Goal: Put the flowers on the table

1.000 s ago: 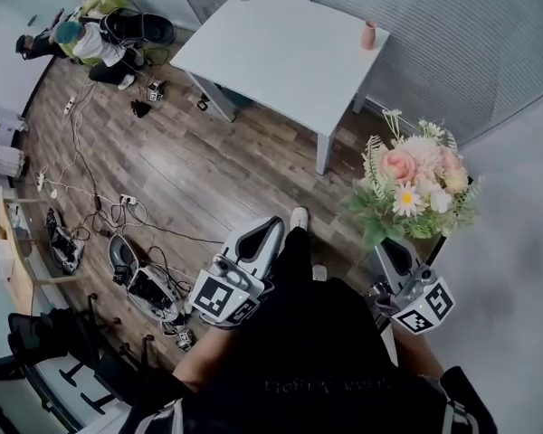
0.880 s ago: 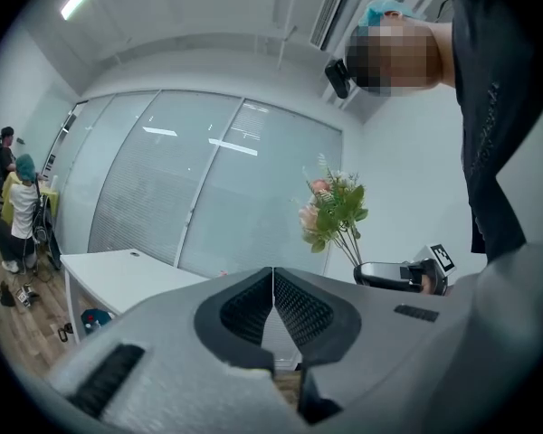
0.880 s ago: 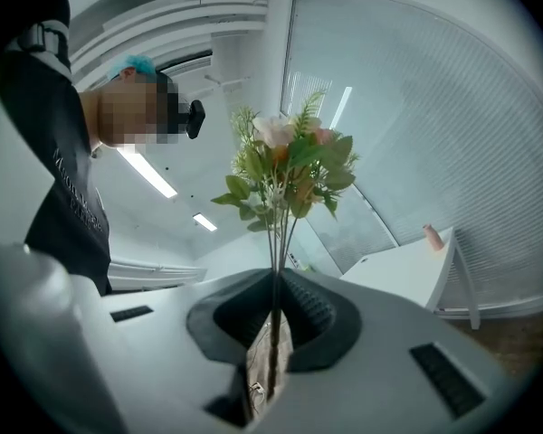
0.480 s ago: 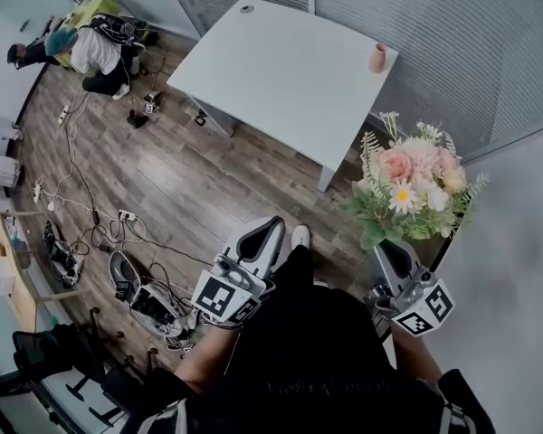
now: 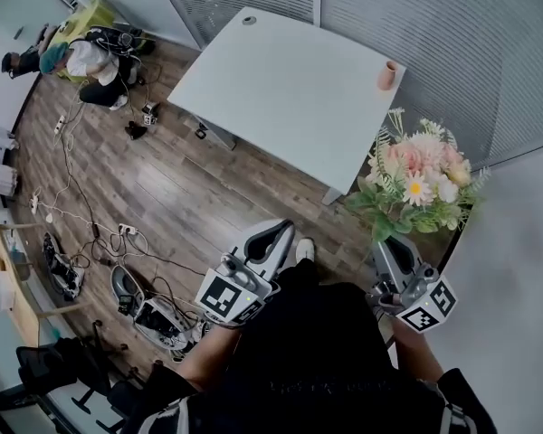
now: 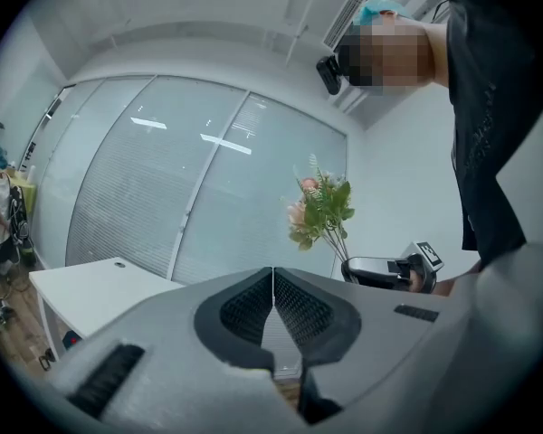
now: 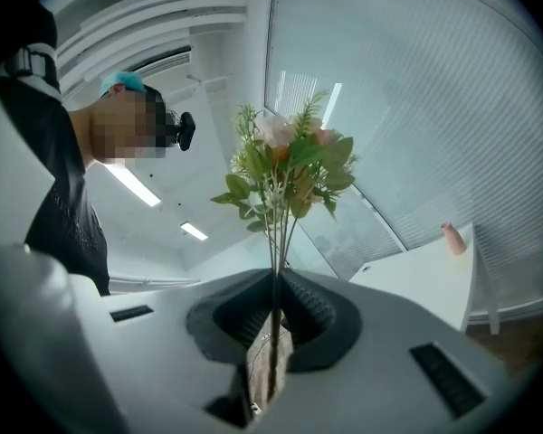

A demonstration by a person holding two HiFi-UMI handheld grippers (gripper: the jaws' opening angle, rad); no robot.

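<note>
1. Seen from above, a person (image 5: 317, 360) in dark clothes stands on a wood floor (image 5: 190, 188) with a hand-held gripper in each hand, facing a white tabletop (image 5: 290, 89).
2. The right hand-held gripper (image 5: 391, 250) is clamped on the stems of a bunch of flowers (image 5: 421, 183), which has pink, white and yellow blooms among green leaves. Its own view shows the thin stems pinched between the two jaws.
3. The stems run straight up from the jaws, so the bunch stands upright with the blooms above the gripper.
4. The left hand-held gripper (image 5: 273, 235) carries nothing. Its jaws are pressed together, and it is held low in front of the body, well apart from the flowers.
5. The flowers are in the air, off the near right corner of the tabletop, which lies ahead and to their left.
6. A small pink vase (image 5: 388, 75) stands upright at the far right edge of the tabletop, beyond the bunch.
7. The coming move probably falls to the right arm, which would carry the bunch forward and left over the surface. Laying it flat would mean tipping the upright stems over.
</note>
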